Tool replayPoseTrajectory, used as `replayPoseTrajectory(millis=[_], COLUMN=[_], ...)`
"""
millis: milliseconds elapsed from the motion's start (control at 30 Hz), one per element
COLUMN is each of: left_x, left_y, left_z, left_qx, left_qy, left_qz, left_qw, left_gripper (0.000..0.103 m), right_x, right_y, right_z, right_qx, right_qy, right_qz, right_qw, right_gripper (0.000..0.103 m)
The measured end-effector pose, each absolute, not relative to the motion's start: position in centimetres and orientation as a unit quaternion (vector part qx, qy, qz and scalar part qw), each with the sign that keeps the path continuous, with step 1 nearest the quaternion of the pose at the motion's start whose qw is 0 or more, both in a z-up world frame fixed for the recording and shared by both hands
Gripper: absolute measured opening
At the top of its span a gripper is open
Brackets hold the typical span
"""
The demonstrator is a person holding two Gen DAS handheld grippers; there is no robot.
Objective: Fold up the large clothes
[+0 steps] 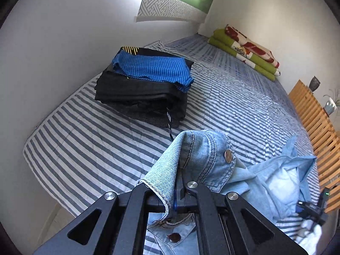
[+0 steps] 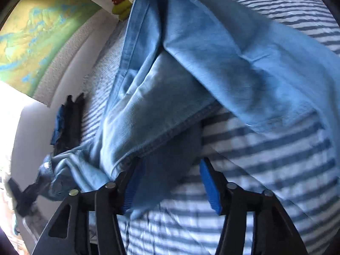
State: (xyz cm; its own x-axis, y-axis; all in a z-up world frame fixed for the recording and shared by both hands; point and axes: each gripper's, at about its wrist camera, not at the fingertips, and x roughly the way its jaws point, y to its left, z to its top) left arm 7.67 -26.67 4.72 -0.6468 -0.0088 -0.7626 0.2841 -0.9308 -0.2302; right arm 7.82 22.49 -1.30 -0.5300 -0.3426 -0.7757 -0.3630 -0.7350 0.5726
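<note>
Denim shirt (image 1: 204, 155): crumpled near the striped bed's (image 1: 85, 140) foot edge.
Left gripper (image 1: 177, 193): clamped tight on the shirt's cuff.
Right gripper (image 2: 170, 182): jaws parted, hem loose between them.
Folded clothes stack (image 1: 144, 89): beside the wall-side edge.

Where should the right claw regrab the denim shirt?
On the loose stitched hem hanging just ahead of the open right claw, coming from below and pinching across it. It is a thick, free edge off the striped bed; the left claw already clamps the buttoned end.
</note>
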Motion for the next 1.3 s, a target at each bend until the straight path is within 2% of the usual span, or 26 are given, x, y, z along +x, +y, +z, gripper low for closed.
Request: replayPoseTrajectory(millis=[67,167,233,267,300,367,567,633,667,700,733,867,933,1000,1067,1167,1233,1300], left_x=[8.2,8.8,9.1,9.3,9.5,10.0,11.3,11.7,11.9,12.1,12.4,13.6,13.9,13.9,13.7,13.1,12.4,11.4], left_y=[-27.0,-27.4,-27.9,-28.0,-28.2,-28.6,-28.3,-28.4,-28.5,-28.7,-29.0,-30.5,-31.6,-32.2,-32.4,-32.4,-32.2,-31.7], left_z=[5.4,6.4,6.9,7.1,7.4,8.0,10.1,10.5,10.7,10.9,11.1,11.5,11.3,10.7,9.8,8.8,8.2,7.8], left_qx=[0.407,0.401,0.398,0.396,0.395,0.391,0.373,0.37,0.368,0.366,0.362,0.351,0.354,0.364,0.375,0.383,0.386,0.389], left_qy=[0.173,0.176,0.178,0.18,0.184,0.189,0.179,0.183,0.187,0.191,0.195,0.195,0.199,0.197,0.186,0.175,0.173,0.168], left_qz=[-0.893,-0.895,-0.896,-0.896,-0.896,-0.897,-0.907,-0.907,-0.907,-0.907,-0.908,-0.909,-0.906,-0.902,-0.899,-0.897,-0.896,-0.896], left_qw=[0.082,0.085,0.088,0.089,0.088,0.086,0.082,0.081,0.081,0.084,0.086,0.11,0.12,0.124,0.128,0.132,0.132,0.132], left_gripper=[0.001,0.001,0.001,0.001,0.001,0.001,0.001,0.001,0.001,0.001,0.001,0.001,0.001,0.001,0.001,0.001,0.001,0.001], right_x=[6.2,4.5,4.0,3.8,3.9,5.3,11.2,12.1,12.1,12.3,12.4,11.2,10.2,10.2,10.7,11.5,10.2,8.6], right_y=[21.5,20.4,20.1,20.1,20.2,20.8,21.8,21.9,22.3,22.8,23.1,24.1,25.3,26.5,27.5,28.5,29.0,29.0], right_z=[-2.5,-2.6,-2.4,-2.0,-1.8,-0.4,6.8,7.7,7.6,7.2,6.7,3.8,2.7,2.2,2.2,2.9,3.0,2.5], right_qx=[-0.491,-0.488,-0.487,-0.481,-0.48,-0.464,-0.406,-0.406,-0.412,-0.415,-0.412,-0.422,-0.437,-0.436,-0.422,-0.392,-0.407,-0.434], right_qy=[0.369,0.357,0.355,0.361,0.369,0.385,0.325,0.304,0.307,0.316,0.329,0.376,0.375,0.346,0.323,0.289,0.25,0.22], right_qz=[0.789,0.796,0.798,0.799,0.796,0.797,0.854,0.862,0.858,0.853,0.85,0.825,0.814,0.813,0.816,0.837,0.846,0.845], right_qw=[0.009,0.019,0.019,0.002,-0.015,-0.034,-0.019,0.007,0.001,-0.001,0.003,0.011,0.07,0.168,0.227,0.251,0.237,0.222], right_gripper=[0.054,0.064,0.061,0.036,0.002,0.0,0.001,0.007,0.027,0.052,0.058,0.059,0.059,0.059,0.059,0.059,0.064,0.076])
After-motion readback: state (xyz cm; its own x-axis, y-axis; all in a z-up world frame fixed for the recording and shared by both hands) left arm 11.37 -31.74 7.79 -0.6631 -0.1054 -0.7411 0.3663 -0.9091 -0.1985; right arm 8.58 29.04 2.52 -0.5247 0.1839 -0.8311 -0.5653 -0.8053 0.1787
